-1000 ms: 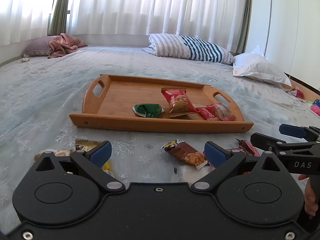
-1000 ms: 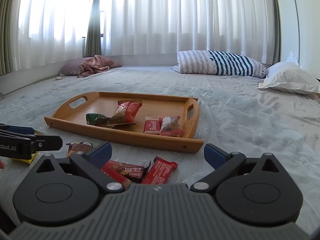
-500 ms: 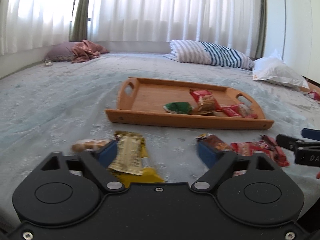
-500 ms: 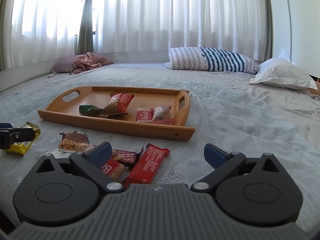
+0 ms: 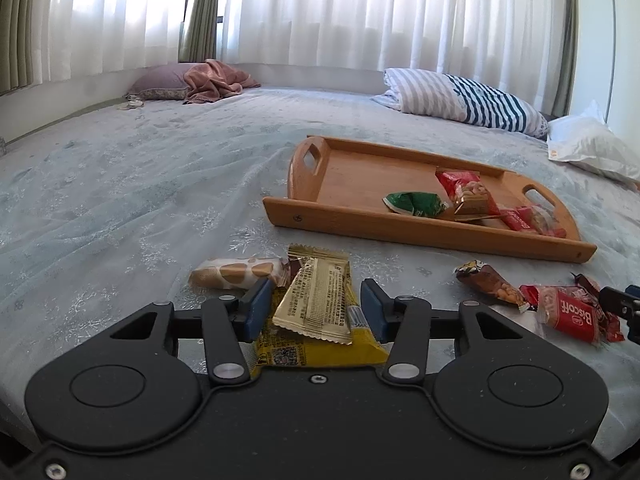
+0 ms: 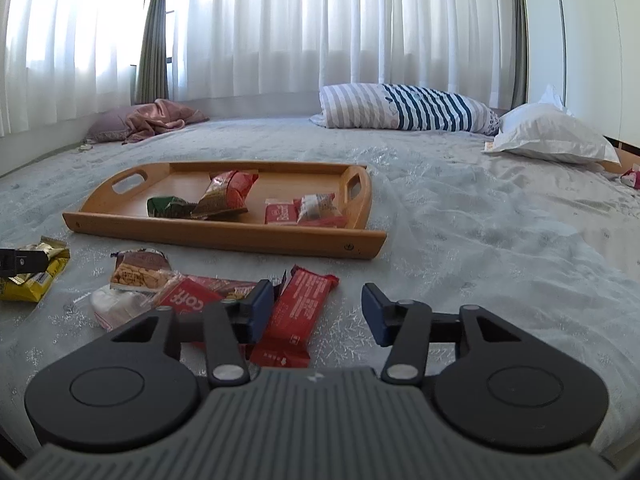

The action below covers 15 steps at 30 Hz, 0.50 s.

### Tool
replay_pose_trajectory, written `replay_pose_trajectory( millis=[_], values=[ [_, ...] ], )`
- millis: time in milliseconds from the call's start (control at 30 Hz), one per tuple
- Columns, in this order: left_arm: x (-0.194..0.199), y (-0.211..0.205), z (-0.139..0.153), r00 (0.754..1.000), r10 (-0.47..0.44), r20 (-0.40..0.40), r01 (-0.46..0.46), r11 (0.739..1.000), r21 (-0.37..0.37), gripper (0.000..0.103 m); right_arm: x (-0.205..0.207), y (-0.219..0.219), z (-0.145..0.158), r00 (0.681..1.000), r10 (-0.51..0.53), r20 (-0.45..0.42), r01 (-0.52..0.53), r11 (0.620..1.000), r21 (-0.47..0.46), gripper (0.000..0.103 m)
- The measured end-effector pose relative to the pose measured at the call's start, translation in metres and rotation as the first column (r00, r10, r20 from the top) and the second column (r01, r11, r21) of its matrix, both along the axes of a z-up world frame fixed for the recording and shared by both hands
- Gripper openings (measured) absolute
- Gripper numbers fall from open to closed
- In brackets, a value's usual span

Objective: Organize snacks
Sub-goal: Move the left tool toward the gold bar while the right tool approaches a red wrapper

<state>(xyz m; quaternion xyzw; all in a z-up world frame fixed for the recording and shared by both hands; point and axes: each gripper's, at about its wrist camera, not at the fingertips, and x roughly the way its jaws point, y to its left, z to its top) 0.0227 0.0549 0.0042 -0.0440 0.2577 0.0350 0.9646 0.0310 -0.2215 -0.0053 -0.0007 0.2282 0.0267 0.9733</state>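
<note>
Left gripper (image 5: 316, 306) spread, fingers straddling a gold wrapper (image 5: 318, 294) without touching it. Gold wrapper lies tilted atop a yellow pack (image 5: 320, 346); the pack's near end is hidden under the gripper body, print too small to read. Just left, a cream-and-tan roll (image 5: 236, 273), its right end tucked behind the gold wrapper.

Right gripper (image 6: 318, 312) also spread, nothing between the fingers; left finger overlaps the edge of a red bar (image 6: 296, 320), contact unclear. Bar's near end cut by the gripper body. Beside it a Biscoff pack (image 6: 188, 294), label half hidden, a clear-wrapped white item (image 6: 116, 306) hard to make out, and a brown nut pack (image 6: 138, 270). All loose on the bedspread (image 6: 480, 248), near each other, short of the tray.

Wooden tray (image 6: 224, 236) beyond, raised rim, handle cutouts at both ends. Inside: green packet (image 6: 168, 206), red nut bag (image 6: 228, 194), two small packs (image 6: 304, 212) at the right end. Tray's left half bare. Open bedspread right of the tray. Far: striped pillow (image 6: 404, 114), white pillow (image 6: 552, 136), pink blanket (image 6: 156, 120), curtains (image 6: 320, 28).
</note>
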Motion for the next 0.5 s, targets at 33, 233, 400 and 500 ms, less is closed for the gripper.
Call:
replay_pose_trajectory(
  millis=[33, 233, 400, 500],
  values=[
    [0.001, -0.001, -0.001, 1.0, -0.003, 0.0, 0.003, 1.0, 0.005, 0.042, 0.001, 0.0, -0.001, 1.0, -0.001, -0.007, 0.001, 1.0, 0.007, 0.055],
    [0.003, -0.008, -0.002, 0.999, -0.032, 0.0, 0.032, 0.999, 0.017, 0.034, 0.011, -0.003, -0.01, 0.999, -0.009, -0.052, 0.014, 0.996, 0.09, 0.052],
    [0.003, -0.012, -0.003, 0.999, -0.053, -0.002, 0.054, 0.998, 0.025, 0.034, 0.014, 0.0, -0.011, 0.998, -0.016, -0.053, 0.022, 0.994, 0.103, 0.047],
    [0.004, -0.014, -0.003, 0.998, -0.063, -0.004, 0.063, 0.997, 0.039, 0.034, 0.014, -0.001, -0.011, 0.999, -0.017, -0.05, 0.023, 0.994, 0.109, 0.044]
  ],
)
